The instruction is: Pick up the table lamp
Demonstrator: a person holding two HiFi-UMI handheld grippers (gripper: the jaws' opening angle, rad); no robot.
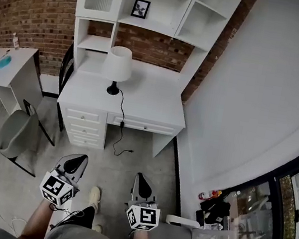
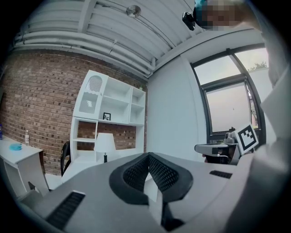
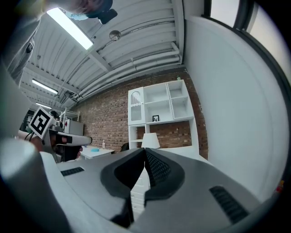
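Observation:
The table lamp [image 1: 117,64] has a white shade and a black base. It stands upright on the white desk [image 1: 151,109], toward the left, well ahead of both grippers. Its black cord hangs down the desk front to the floor. My left gripper [image 1: 79,160] and right gripper [image 1: 140,178] are held side by side low over the floor, both pointing at the desk. Each is shut with nothing between its jaws. The lamp [image 2: 104,144] shows small above the left gripper [image 2: 148,156] in the left gripper view. In the right gripper view the lamp [image 3: 150,140] sits just over the right gripper [image 3: 144,152].
A white hutch [image 1: 156,9] with a small picture frame [image 1: 140,8] rises behind the desk. A black chair [image 1: 65,68] stands at the desk's left. Farther left are a second white table [image 1: 16,68] and a grey chair [image 1: 16,130]. A white wall [image 1: 256,94] runs along the right.

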